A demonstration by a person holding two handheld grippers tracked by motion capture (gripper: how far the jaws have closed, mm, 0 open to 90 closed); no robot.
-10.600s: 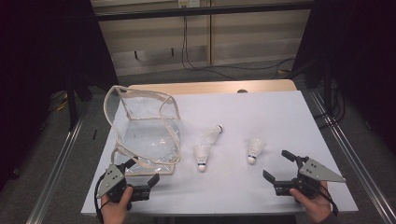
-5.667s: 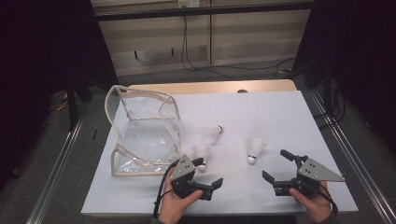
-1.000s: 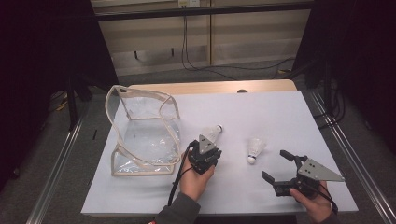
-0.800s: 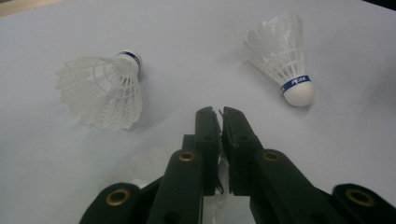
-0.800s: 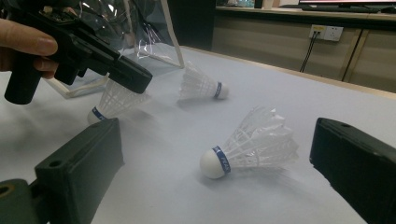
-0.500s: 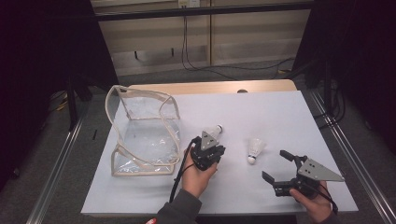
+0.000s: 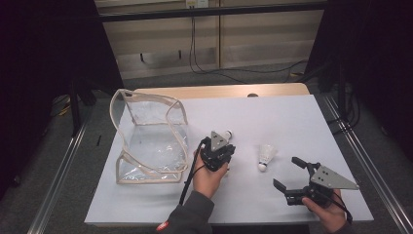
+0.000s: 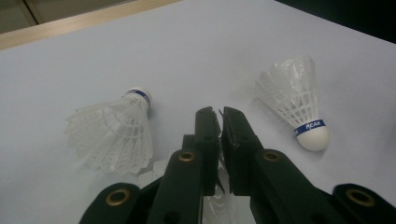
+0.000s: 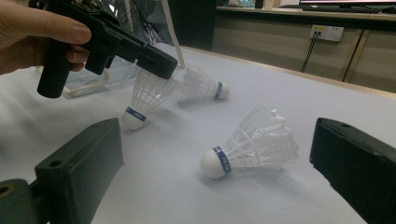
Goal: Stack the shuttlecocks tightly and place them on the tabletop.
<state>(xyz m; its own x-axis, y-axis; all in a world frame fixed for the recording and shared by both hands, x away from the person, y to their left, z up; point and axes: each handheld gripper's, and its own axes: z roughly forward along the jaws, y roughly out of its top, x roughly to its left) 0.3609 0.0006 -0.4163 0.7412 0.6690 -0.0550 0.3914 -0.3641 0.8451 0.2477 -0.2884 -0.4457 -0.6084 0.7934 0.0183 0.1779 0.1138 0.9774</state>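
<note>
A: Shuttlecock (image 9: pixel 144 100) — where is it?
B: It hangs from the left tongs (image 9: pixel 163 70). In the right gripper view their jaws are pinched on the rim of its white feathers, and its cork tip with the blue band points down, close to the white table (image 7: pixel 292 122) or just touching it; I cannot tell which.
A: So the left tongs are clenched?
B: Yes, clenched on the feathers. In the left gripper view the two black jaws stand almost together, with a bit of white feather showing between and below them.
A: And the right tongs (image 7: pixel 290 177)?
B: Released. Their jaws stand wide apart with nothing between the pads, held low over the near right part of the table in the person's right hand (image 7: pixel 327 215).
A: What else lies around?
B: A second shuttlecock (image 8: pixel 112 135) lies on its side just beyond the left tongs, its cork pointing away from them. A third shuttlecock (image 7: pixel 265 156) lies between the two tongs, ahead of the right ones, cork toward the person. A clear plastic bag (image 7: pixel 146 141) with a pale trim stands open beside the left tongs, on the side away from the right ones.
A: Who holds the left tongs?
B: The person's left hand (image 7: pixel 207 175), reaching in from the near edge.
</note>
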